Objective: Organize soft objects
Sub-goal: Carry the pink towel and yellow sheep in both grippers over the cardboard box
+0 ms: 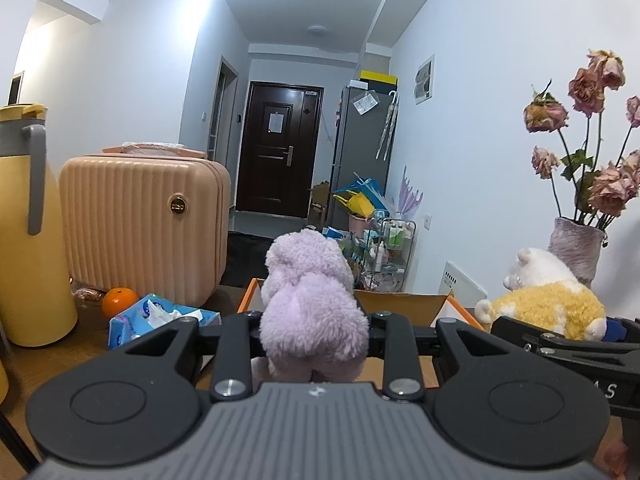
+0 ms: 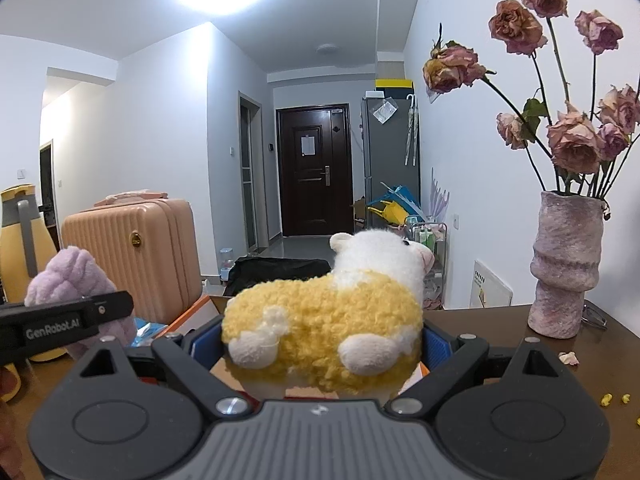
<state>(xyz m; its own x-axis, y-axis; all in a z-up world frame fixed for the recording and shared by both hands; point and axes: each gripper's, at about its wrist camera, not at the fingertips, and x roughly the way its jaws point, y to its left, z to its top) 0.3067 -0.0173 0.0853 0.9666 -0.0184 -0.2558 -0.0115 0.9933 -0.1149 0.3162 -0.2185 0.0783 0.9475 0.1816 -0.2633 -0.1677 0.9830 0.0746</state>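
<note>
Brown table (image 2: 500, 320) carries an open cardboard box (image 1: 400, 304), above which the left gripper (image 1: 316, 344) has its jaws clamped on a purple plush toy (image 1: 312, 308) and, right of the box's middle, the right gripper (image 2: 320, 344) squeezes a yellow-and-white plush sheep (image 2: 332, 320) with wide-set jaws.

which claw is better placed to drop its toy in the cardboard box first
Left. The left claw holds the purple plush directly before the open cardboard box; the right claw holds the yellow plush off to its side.
</note>
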